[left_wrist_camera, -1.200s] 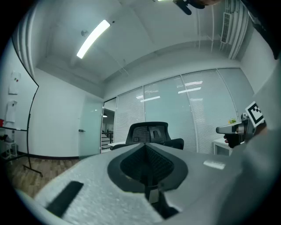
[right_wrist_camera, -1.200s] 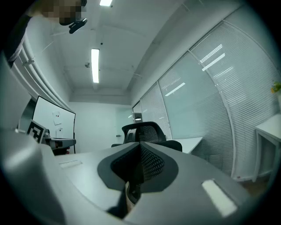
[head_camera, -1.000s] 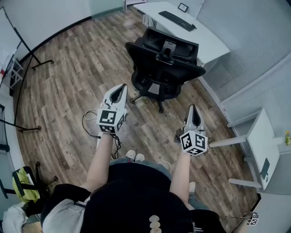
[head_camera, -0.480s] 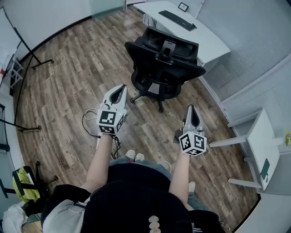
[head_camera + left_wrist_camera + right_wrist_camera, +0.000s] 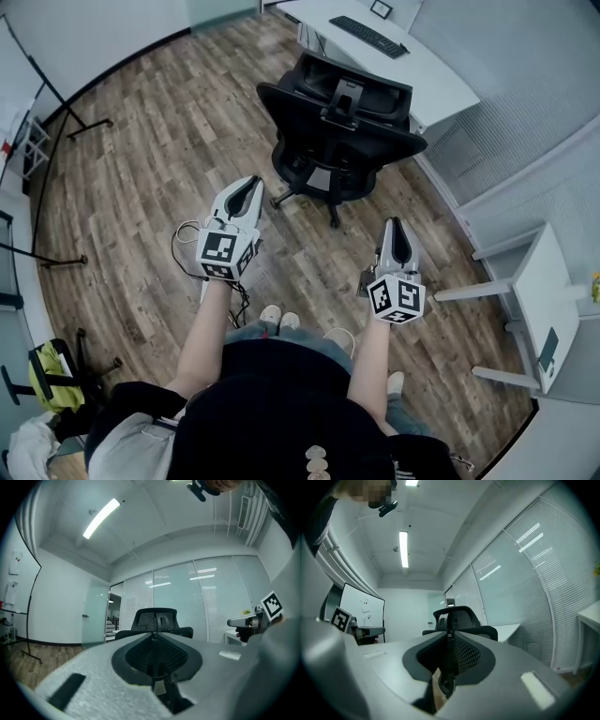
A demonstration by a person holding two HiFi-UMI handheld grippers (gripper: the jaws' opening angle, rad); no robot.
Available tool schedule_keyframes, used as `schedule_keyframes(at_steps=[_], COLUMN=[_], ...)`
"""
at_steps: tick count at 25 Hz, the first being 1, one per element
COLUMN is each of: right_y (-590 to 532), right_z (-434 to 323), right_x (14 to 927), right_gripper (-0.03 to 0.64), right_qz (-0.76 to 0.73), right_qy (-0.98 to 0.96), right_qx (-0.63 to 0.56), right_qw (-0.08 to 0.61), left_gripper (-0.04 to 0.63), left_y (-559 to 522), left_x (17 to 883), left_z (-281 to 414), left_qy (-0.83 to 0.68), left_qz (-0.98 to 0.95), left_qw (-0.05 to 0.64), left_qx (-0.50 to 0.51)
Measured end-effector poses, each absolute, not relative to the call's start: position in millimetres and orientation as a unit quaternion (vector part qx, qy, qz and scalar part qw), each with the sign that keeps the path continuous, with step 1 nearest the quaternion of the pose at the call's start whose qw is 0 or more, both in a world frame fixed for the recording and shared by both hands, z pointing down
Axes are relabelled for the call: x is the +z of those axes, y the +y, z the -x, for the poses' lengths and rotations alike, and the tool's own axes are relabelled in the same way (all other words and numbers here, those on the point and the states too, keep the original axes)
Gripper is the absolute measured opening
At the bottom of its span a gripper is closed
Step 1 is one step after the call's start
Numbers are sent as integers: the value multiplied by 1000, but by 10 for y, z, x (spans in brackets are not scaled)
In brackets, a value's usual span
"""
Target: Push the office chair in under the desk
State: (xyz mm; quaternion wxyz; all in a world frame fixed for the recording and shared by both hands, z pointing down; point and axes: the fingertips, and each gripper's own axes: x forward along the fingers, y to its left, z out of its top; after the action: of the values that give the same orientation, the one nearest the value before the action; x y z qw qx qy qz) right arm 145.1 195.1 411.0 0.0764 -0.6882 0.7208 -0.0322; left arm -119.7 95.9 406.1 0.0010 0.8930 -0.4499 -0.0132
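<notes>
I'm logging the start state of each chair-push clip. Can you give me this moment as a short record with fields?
chair: black office chair on the wood floor, pulled out, not under the desk
desk: white desk beyond the chair, keyboard on it
left gripper: short of the chair, not touching it; jaws almost together, just been opening slightly, nothing between them
right gripper: also short of the chair; jaws almost together, just been opening slightly, nothing between them
task stage: push not yet begun
</notes>
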Motion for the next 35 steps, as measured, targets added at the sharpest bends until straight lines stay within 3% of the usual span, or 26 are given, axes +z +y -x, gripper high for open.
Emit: schedule_keyframes(at_steps=[4, 10, 25, 35], right_y=[1927, 1882, 1676, 1059], right_z=[-1474, -1557, -1691, -1769], right_x=[4171, 4202, 4268, 4249], right_gripper=[58, 169, 199, 199], right_qz=[682, 669, 645, 650], right_qy=[726, 735, 755, 751], right_qx=[-39, -51, -58, -49], right_qw=[82, 101, 102, 107], left_gripper=[103, 222, 233, 233], left_y=[970, 1000, 1009, 333], left_x=[4103, 4119, 4248, 4280], left_z=[1138, 1030, 1011, 914], left_qy=[-440, -431, -454, -447], left_qz=[-898, -902, -890, -894], left_qw=[11, 18, 25, 21], left_qx=[-18, -22, -14, -23])
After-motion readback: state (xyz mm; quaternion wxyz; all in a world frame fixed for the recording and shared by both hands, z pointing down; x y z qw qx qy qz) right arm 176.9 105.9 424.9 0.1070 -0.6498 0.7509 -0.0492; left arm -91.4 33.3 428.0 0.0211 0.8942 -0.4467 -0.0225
